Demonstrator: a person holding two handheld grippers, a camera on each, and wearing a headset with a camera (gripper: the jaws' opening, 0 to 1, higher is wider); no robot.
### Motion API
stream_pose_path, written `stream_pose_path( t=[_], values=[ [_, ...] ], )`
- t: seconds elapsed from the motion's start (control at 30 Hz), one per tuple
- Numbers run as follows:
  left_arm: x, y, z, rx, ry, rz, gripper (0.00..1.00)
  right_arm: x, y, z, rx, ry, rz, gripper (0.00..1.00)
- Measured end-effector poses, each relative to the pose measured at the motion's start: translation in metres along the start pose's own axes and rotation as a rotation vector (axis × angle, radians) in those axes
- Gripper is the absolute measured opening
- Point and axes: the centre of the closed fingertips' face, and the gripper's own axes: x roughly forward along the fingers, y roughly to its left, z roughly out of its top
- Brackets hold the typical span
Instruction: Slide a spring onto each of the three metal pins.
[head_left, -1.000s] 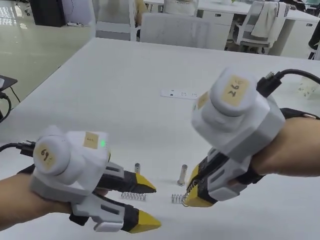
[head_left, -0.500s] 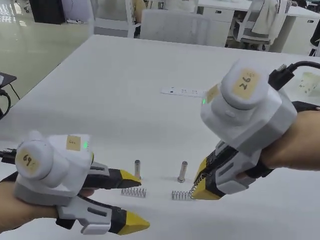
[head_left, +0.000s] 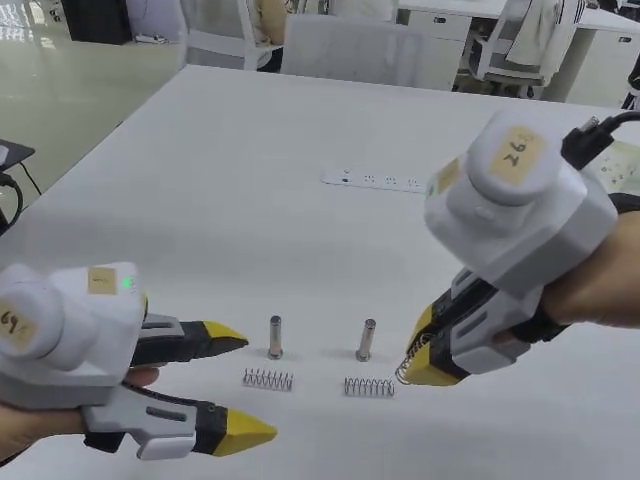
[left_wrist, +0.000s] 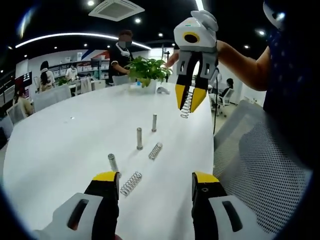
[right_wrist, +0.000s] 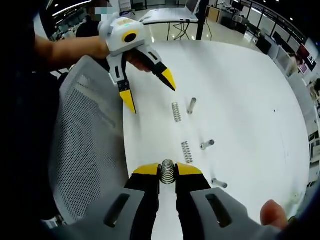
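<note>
raised now, right gripper (head_left: 424, 368) tagged 26 grips spring (right_wrist: 168, 171); left gripper (head_left: 248, 388) tagged 69.

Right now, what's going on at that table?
A person works over a white table with a gripper in each hand. The right gripper is shut on one spring, lifted near the pins. The left gripper is open and holds nothing. All three pins stand upright and bare, and two more springs lie flat on the table beside them.
</note>
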Motion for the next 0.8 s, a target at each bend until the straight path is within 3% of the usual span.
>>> stream_pose_path(
  t=[0.47, 0.8],
  values=[
    [-0.004, 0.016, -0.007, -0.028, -0.027, 0.069, 0.65, -0.013, -0.024, -0.014, 0.045, 0.016, -0.05, 0.09],
    [-0.005, 0.023, -0.011, -0.035, -0.032, 0.089, 0.68, -0.025, -0.047, -0.026, 0.08, 0.03, -0.092, 0.09]
  ],
)
